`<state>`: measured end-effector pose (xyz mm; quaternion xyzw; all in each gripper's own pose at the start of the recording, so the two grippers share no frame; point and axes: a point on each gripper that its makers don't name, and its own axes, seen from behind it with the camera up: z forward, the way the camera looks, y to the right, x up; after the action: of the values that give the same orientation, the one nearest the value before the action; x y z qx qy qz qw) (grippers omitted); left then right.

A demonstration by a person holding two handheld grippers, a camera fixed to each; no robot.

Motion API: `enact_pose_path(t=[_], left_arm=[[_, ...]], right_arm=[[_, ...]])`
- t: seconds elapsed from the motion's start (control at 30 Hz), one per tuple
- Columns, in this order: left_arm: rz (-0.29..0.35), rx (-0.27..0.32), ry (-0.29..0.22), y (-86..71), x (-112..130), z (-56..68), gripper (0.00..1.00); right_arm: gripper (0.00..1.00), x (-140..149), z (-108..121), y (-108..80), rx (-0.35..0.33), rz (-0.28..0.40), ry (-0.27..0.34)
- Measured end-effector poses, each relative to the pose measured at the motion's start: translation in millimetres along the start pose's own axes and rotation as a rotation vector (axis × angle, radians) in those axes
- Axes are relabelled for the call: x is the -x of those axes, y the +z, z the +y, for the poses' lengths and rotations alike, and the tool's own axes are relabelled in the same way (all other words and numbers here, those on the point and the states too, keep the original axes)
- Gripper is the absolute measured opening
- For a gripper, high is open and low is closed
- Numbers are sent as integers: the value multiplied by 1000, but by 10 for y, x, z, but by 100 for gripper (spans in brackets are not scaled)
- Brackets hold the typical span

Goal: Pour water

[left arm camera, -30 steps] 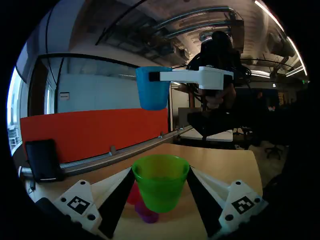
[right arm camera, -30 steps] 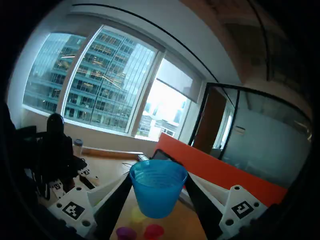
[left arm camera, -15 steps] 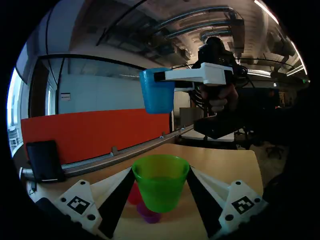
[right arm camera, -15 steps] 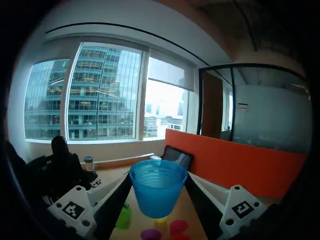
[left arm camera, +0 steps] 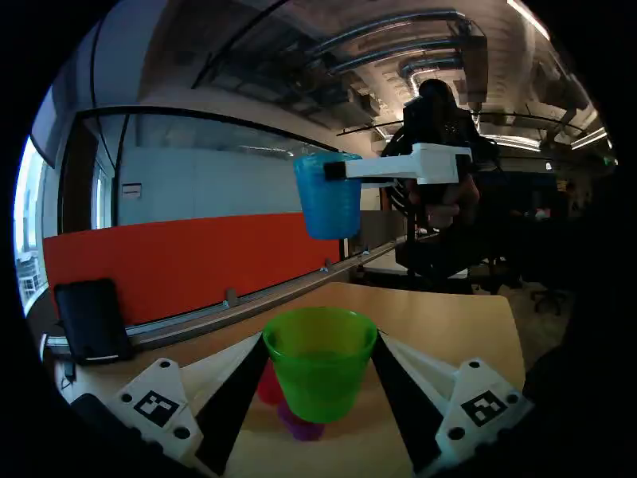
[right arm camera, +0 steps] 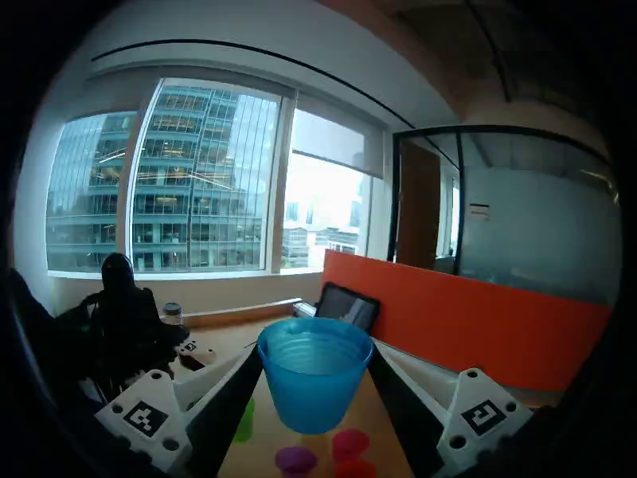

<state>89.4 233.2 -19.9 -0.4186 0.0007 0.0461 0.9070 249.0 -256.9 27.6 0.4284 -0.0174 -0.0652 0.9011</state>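
Note:
A green cup (left arm camera: 320, 374) stands upright between the fingers of my left gripper (left arm camera: 318, 342), which is shut on it just above the wooden table (left arm camera: 446, 311). Higher up and farther off, a blue cup (left arm camera: 328, 205) hangs upright in my right gripper (left arm camera: 325, 170), held by a hand (left arm camera: 446, 203). In the right gripper view the blue cup (right arm camera: 314, 382) sits clamped in my right gripper (right arm camera: 314, 350). A sliver of green (right arm camera: 245, 418) shows behind its left finger. I cannot make out what is inside either cup.
Small purple (right arm camera: 296, 458) and red (right arm camera: 350, 442) cups stand on the table under the held cups. A black tablet (left arm camera: 91, 319) leans against the orange partition (left arm camera: 183, 263). Windows run along one wall, and dark chairs stand past the table's far edge.
In the left gripper view the blue cup and right gripper have drifted right and slightly down. The right gripper view has swung and levelled out. The green cup has stayed put.

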Motion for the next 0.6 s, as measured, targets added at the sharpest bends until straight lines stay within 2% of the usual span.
enact_pose_path(t=[0.3,0.6], left_arm=[[-22,-16,7,-73,54,-88,87],[-59,-50,16,-181,146,-248,87]], right_arm=[[93,258,67,-153,18,-34,-20],[93,479,139,-323,43,-54,-25]])
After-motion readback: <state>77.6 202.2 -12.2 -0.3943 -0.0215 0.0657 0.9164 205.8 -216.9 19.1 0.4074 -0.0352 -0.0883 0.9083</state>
